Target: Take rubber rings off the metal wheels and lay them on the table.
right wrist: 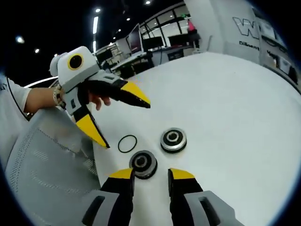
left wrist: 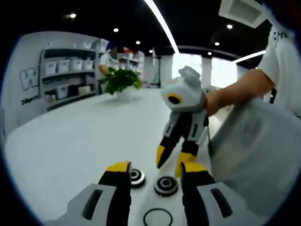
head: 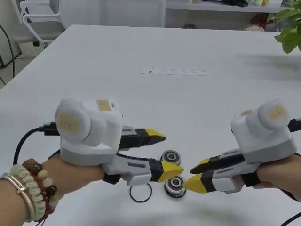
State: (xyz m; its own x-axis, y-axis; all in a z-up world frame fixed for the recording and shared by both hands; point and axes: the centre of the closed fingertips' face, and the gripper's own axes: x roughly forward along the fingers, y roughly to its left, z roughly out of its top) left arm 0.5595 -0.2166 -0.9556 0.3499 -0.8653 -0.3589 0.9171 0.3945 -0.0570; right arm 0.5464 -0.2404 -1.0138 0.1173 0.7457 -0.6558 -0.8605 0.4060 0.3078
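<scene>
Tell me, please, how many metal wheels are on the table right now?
2. The far wheel sits on the table just beyond the near wheel, which has a loose rubber ring beside it. None seems hidden.

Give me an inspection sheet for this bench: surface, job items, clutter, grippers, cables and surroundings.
Surface: white table, smooth, no spills seen.
Job's things: far wheel and near wheel lie flat, not touching. One black rubber ring lies flat on the table beside the near wheel. Whether either wheel still carries a ring is hard to tell.
Clutter: white socket strip farther up the table.
Grippers: left gripper and right gripper are both open, fingers empty, pointing at the wheels from opposite sides.
Cables: dark cable trails from the left gripper's rear.
Surroundings: plant, chair, shelves.
</scene>
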